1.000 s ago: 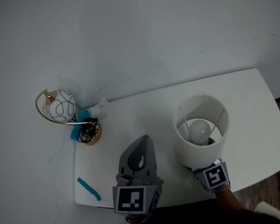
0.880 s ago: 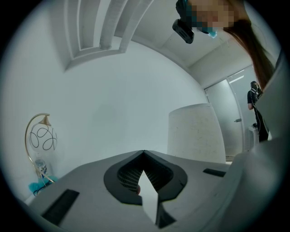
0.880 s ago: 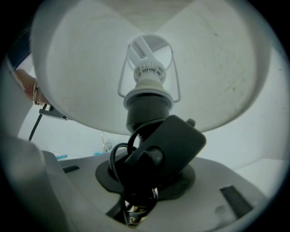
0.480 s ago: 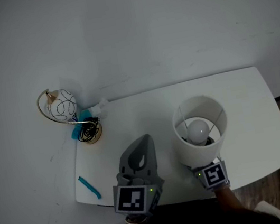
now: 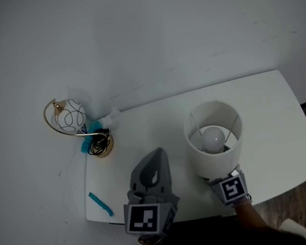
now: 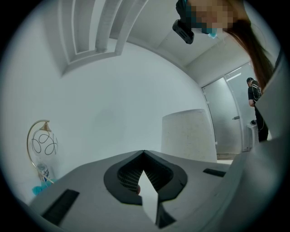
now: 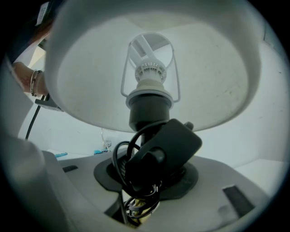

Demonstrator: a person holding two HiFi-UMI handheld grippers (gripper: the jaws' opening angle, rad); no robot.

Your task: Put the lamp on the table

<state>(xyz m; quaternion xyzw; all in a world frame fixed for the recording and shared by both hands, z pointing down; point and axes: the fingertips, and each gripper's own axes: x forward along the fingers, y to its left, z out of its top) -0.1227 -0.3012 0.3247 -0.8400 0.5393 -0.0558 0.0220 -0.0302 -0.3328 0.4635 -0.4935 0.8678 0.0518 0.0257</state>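
lamp (image 5: 215, 148) on table (image 5: 154, 127), right; hoop lamp (image 5: 71, 118) far-left corner.

A white table (image 5: 271, 127) bears the lamp (image 5: 214, 146), upright near the front edge. Well to the lamp's left, at the far corner, stands a gold-hooped globe light (image 5: 72, 117). A teal strip (image 5: 100, 204) lies left of the lamp, near the front.
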